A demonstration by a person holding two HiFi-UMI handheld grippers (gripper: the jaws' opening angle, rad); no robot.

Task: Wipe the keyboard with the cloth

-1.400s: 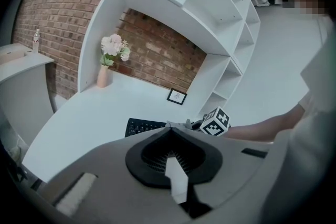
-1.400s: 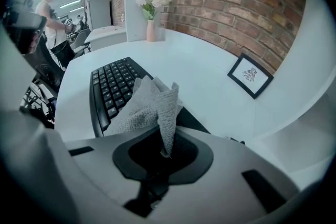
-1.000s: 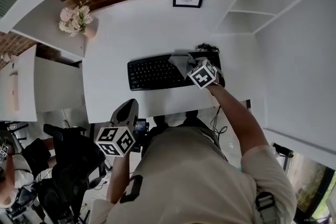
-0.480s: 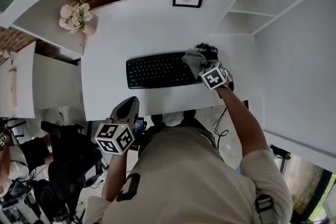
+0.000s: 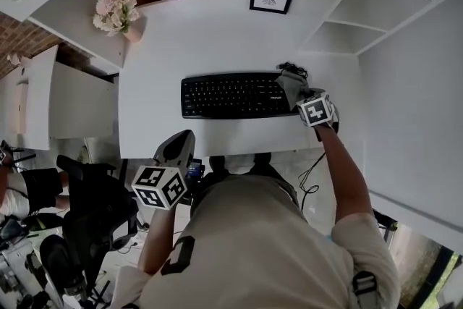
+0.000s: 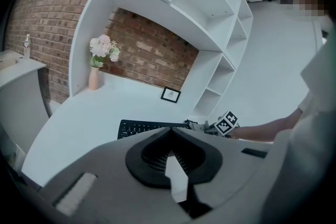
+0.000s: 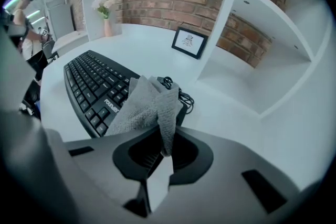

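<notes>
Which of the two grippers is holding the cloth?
The right gripper: its jaws pinch the grey cloth at the keyboard's right end. The left gripper holds nothing.

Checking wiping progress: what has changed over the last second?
The right gripper, shut on the cloth, slid rightward along the keyboard to its right end. The left gripper stayed shut and empty, off the desk; the keyboard did not shift.
</notes>
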